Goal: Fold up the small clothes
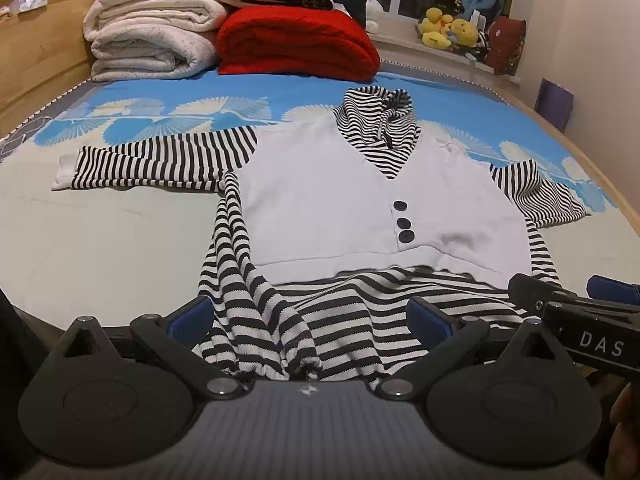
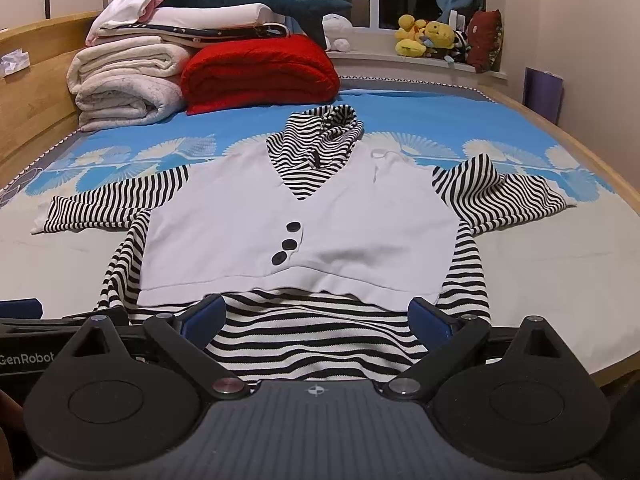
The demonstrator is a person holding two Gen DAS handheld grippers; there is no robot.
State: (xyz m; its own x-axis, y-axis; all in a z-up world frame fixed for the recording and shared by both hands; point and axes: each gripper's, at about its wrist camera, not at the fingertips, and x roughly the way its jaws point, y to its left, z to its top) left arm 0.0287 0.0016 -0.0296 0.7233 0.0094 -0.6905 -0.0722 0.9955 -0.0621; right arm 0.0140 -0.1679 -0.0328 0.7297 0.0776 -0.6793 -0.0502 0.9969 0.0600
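Note:
A small black-and-white striped hooded top with a white vest front and three black buttons [image 1: 372,200] [image 2: 304,232] lies face up on the bed, sleeves spread out. My left gripper [image 1: 312,316] is open at the garment's near left hem, where the striped cloth is bunched between its blue-padded fingers [image 1: 192,316]. My right gripper [image 2: 316,316] is open over the near right hem, its fingers [image 2: 430,320] on either side of the striped hem. Each gripper shows at the edge of the other's view.
The bed has a blue fan-patterned sheet [image 1: 160,108] and a wooden frame [image 2: 36,92]. Folded white blankets [image 1: 148,40] and a red blanket [image 1: 296,40] are stacked at the far end. Plush toys [image 2: 432,36] sit on the windowsill.

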